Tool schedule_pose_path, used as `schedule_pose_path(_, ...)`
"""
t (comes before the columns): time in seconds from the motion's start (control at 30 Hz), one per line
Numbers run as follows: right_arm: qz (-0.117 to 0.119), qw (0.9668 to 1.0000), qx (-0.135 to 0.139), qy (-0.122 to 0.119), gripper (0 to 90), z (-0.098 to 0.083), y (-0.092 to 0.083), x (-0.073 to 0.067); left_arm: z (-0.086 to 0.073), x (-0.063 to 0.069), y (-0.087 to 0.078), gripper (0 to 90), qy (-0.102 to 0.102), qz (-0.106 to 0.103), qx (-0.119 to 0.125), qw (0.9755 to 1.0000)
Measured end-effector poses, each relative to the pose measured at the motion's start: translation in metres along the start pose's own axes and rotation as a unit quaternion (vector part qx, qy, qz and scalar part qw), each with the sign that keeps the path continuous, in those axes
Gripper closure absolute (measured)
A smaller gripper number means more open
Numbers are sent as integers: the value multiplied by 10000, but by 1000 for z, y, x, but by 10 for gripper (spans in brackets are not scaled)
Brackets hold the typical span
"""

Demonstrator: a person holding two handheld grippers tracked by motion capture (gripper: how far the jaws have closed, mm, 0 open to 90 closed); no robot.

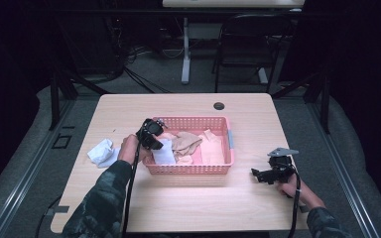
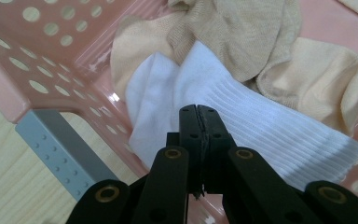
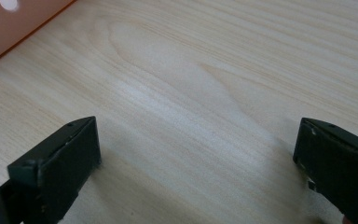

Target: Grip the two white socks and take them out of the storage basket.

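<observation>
Left gripper (image 2: 198, 109) jaws pressed together over a white sock (image 2: 242, 126) in the pink basket (image 1: 188, 169). Right gripper (image 3: 196, 154) spread wide over the table (image 3: 191, 70).

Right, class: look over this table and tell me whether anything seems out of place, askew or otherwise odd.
One thing stands out: a crumpled white cloth lies on the table left of the pink basket, while the other socks are piled inside. One white sock drapes over the basket's wall, under the shut left gripper.
</observation>
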State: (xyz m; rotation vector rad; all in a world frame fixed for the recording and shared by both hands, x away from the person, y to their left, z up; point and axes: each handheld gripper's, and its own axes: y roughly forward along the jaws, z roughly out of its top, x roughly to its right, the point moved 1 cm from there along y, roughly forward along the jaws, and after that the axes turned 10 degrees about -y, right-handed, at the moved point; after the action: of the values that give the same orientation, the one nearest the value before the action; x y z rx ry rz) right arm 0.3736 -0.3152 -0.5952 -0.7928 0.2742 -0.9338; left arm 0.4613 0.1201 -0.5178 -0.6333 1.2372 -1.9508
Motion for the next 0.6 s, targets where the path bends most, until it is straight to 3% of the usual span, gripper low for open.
schedule_pose_path(0.3, 3, 10000, 4, 5, 0, 0, 0, 0, 3, 0, -16, 896, -53, -51, 269, 9996)
schedule_pose_path(0.6, -5, 10000, 15, -1, 0, 0, 0, 0, 13, 9, -37, 897, 67, -83, 532, 9985)
